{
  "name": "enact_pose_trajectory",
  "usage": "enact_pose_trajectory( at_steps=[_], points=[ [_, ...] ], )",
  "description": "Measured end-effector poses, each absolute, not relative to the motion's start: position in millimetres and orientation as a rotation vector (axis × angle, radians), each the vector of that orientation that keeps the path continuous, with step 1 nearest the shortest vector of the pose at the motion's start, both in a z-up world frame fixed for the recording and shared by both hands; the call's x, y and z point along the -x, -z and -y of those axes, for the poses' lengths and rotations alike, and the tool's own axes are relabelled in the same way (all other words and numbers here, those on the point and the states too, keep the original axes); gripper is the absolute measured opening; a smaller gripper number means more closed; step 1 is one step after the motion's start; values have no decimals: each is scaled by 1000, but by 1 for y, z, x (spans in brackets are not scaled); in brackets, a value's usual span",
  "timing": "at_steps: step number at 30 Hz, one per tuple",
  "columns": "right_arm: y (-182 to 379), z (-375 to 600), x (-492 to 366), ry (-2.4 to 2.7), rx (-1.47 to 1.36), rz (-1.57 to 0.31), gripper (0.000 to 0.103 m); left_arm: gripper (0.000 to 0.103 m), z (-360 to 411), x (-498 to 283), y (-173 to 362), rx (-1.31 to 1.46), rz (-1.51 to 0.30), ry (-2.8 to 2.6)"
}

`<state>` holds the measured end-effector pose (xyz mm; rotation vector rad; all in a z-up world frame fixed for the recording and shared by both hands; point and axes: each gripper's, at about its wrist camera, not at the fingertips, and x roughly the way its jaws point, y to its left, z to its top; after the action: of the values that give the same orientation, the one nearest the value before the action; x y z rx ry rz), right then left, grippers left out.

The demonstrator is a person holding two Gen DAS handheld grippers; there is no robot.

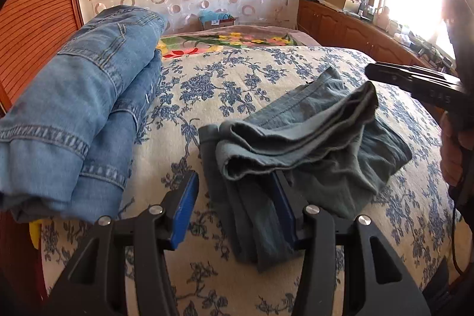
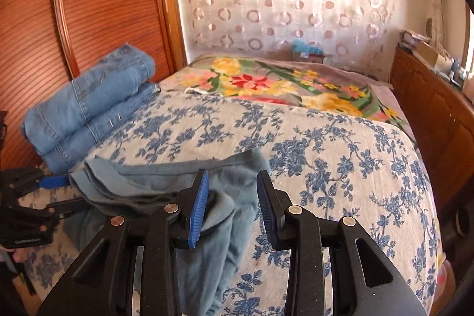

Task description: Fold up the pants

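Observation:
Grey-green pants lie crumpled and partly folded on the blue-flowered bedspread. My left gripper is low over their near end. Its jaws stand apart, one folded edge lies between them, and the cloth rests against the right pad only. In the right wrist view the same pants spread to the left, and my right gripper hovers open over their right end, cloth showing in the gap. The left gripper sits at the pants' left edge.
A folded stack of blue jeans lies at the bed's left side against a wooden louvred wardrobe. A bright flowered blanket covers the far bed. A wooden cabinet with clutter runs along the right. A hand is at the right edge.

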<state>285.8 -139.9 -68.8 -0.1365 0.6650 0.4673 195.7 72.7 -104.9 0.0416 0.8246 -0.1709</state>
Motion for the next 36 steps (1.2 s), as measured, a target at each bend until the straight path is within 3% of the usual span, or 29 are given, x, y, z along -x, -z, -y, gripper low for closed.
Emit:
enact_pose_trajectory(
  at_steps=[15,26,36],
  points=[
    [86,149,-258,-563,180,-723,33,49,-67,-238,103,-50,-842,139],
    [102,119,-294,-541,289,-719,33,49,-75,-223,84,-19,-762,145],
    [90,138,-298,-516,187,-719,33,49,-75,-207,93,-13,-781,169]
  ],
)
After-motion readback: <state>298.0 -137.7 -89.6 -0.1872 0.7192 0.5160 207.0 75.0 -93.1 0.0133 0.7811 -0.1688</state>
